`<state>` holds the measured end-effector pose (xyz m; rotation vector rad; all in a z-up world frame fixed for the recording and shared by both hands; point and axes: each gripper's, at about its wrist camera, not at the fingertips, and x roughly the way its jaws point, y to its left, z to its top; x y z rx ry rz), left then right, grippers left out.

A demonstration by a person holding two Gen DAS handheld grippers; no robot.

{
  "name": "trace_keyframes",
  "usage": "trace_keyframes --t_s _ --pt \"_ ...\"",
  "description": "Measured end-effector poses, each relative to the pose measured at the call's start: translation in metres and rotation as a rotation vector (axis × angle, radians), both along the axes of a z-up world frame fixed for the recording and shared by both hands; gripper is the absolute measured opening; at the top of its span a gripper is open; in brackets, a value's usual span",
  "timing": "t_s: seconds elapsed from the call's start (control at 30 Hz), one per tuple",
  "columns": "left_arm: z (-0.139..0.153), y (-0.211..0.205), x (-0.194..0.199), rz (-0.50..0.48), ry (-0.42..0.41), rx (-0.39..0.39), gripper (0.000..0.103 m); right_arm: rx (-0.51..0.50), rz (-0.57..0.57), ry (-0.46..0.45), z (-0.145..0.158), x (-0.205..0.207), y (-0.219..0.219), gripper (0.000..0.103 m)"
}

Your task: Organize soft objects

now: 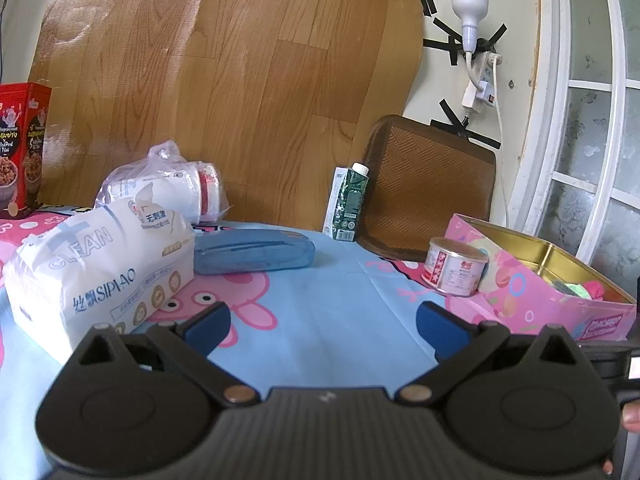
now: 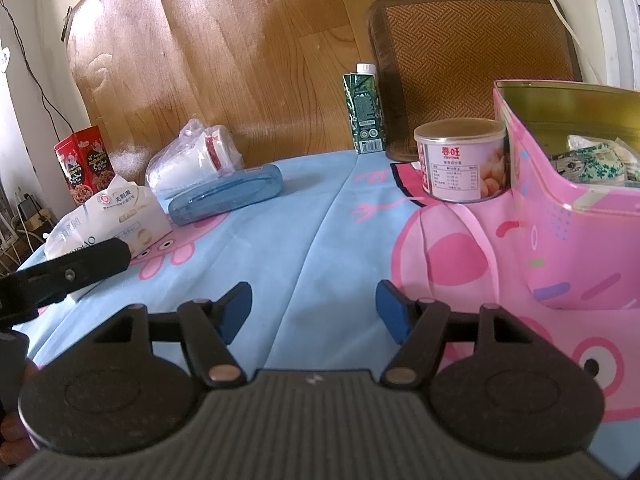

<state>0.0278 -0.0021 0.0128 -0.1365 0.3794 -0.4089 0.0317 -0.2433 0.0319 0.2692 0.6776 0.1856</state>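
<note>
Trouble would come from the slack tissue pack (image 1: 100, 264), near left on the table (image 1: 320, 292): a shallow pinch only tears wrap. Left claw (image 1: 322, 320) and right claw (image 2: 314, 308) gape wide, empty; pink tin (image 2: 568, 220) waits right.

- Tissue pack (image 1: 100, 264) left of left jaws; case (image 1: 254, 251) just behind it.
- Can (image 2: 462, 160) ahead-right of right jaws, touching tin (image 2: 568, 216).
- Carton (image 2: 363, 110) far ahead.
</note>
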Motion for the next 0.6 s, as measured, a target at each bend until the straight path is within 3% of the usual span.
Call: trace_keyframes --t_s 0.6 --pt "-0.0001 0.0002 0.0009 0.000 0.001 0.000 0.103 0.010 -0.002 0.000 0.0004 -0.0004 -0.0003 0.071"
